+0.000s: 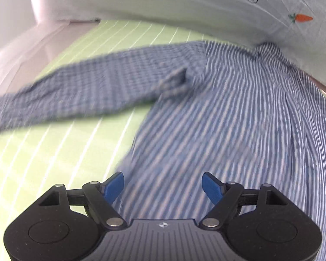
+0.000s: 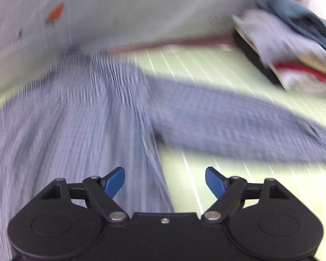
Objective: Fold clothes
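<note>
A blue-and-white striped shirt (image 1: 239, 113) lies spread flat on a green sheet, collar at the far side. Its left sleeve (image 1: 80, 91) stretches out to the left in the left wrist view. My left gripper (image 1: 163, 187) hovers open over the shirt's lower left hem, with nothing between its blue pads. In the blurred right wrist view the shirt body (image 2: 71, 119) fills the left side and the right sleeve (image 2: 239, 119) runs out to the right. My right gripper (image 2: 165, 181) is open above the shirt's lower right edge, holding nothing.
The green sheet (image 1: 32, 163) has white grid lines. A white fabric with small carrot prints (image 1: 300, 18) rises behind the shirt. A stack of folded clothes (image 2: 293, 50) sits at the far right. A pale ledge (image 1: 21, 50) borders the sheet at the far left.
</note>
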`<state>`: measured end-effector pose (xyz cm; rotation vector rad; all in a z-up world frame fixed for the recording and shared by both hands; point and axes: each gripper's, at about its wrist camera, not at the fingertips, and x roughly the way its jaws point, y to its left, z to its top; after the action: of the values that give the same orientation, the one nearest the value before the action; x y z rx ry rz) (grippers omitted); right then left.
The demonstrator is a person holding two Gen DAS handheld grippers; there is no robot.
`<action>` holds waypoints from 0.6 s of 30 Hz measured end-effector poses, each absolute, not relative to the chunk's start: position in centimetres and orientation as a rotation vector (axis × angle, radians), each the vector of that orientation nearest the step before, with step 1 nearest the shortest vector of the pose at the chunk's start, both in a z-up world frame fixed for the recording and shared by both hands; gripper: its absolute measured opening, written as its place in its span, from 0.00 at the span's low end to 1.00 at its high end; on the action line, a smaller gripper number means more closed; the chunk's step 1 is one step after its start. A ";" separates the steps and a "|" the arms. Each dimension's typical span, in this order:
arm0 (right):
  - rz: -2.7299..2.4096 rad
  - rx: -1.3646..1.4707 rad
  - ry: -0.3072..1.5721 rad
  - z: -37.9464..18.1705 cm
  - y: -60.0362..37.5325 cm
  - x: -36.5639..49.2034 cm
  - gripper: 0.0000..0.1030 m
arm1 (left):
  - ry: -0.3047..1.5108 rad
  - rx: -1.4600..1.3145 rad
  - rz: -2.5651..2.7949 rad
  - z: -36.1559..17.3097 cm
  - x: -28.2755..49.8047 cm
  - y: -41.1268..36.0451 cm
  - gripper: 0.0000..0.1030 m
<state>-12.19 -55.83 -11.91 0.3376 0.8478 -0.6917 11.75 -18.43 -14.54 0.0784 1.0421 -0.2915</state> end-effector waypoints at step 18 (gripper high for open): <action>-0.753 0.387 0.876 -13.4 -45.9 -22.5 0.79 | 1.000 0.261 -0.271 -14.4 4.3 -11.6 0.82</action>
<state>-22.50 -45.94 -13.40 0.3866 0.8758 -0.7533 4.28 -11.62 -14.37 0.2613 1.0001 -0.2707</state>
